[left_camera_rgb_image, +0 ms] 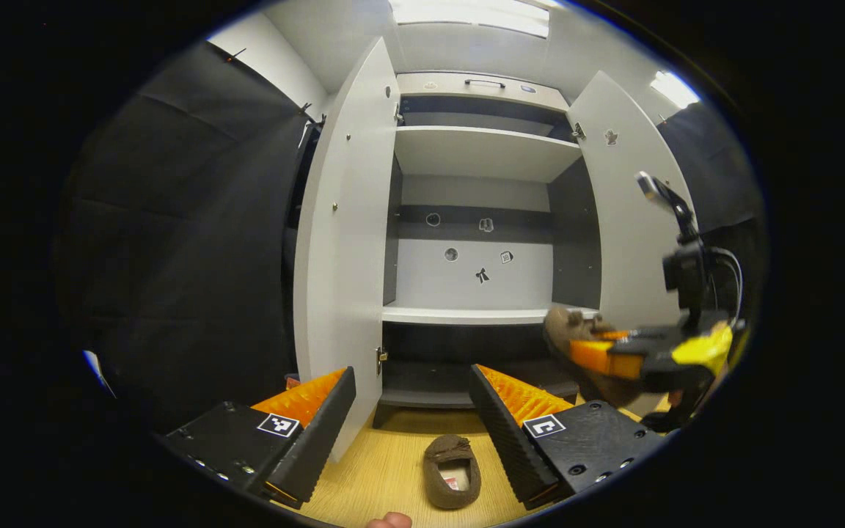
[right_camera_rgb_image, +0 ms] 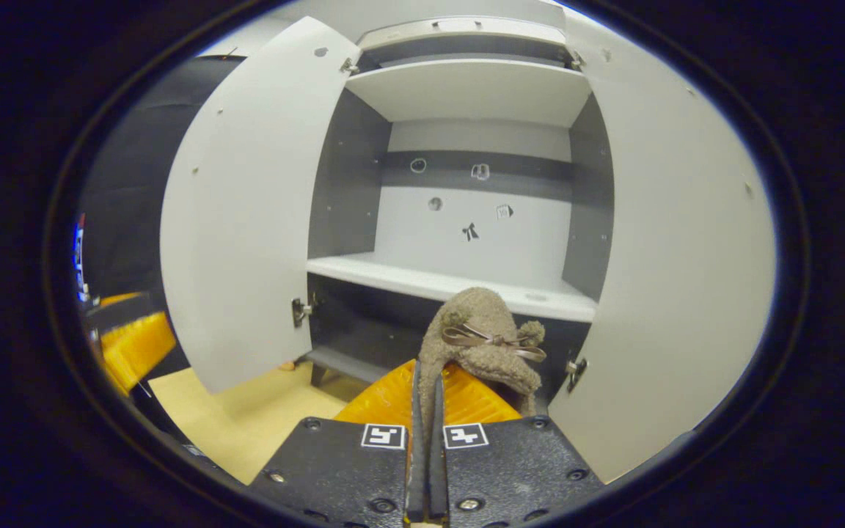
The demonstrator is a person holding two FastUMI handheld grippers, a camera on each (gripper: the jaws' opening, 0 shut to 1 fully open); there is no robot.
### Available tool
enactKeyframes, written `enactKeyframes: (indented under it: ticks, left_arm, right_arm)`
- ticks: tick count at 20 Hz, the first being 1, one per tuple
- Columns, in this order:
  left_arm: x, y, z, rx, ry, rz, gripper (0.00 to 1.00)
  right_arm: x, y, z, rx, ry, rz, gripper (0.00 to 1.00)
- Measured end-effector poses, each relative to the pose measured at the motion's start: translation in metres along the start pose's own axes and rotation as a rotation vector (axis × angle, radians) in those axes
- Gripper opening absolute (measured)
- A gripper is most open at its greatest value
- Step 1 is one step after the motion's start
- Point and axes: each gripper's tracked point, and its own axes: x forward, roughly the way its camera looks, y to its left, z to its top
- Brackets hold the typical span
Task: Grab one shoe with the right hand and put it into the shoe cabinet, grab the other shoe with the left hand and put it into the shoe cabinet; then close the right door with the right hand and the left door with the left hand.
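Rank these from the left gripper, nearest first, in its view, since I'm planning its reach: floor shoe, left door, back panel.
1. Floor shoe: between the left gripper's fingers, on the floor.
2. Left door: open, left of centre.
3. Back panel: deep inside the cabinet.

Each gripper body carries black blocks with small screws and a square black-and-white marker on top. At the right edge of the left gripper view, the right gripper (left_camera_rgb_image: pixel 590 350) has a yellow housing with a black mount and a cable.
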Motion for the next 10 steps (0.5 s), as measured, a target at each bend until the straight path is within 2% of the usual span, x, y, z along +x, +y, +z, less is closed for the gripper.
enactKeyframes:
  ticks: [5, 10]
  left_arm:
    - [0.002, 0.006, 0.008, 0.000, -0.029, 0.016, 0.95]
    - [0.003, 0.012, 0.013, -0.013, -0.037, 0.030, 0.95]
  right_arm:
    - [0.074, -0.031, 0.074, -0.046, -0.010, -0.049, 0.06]
    - [0.171, -0.065, 0.099, -0.136, 0.104, -0.124, 0.06]
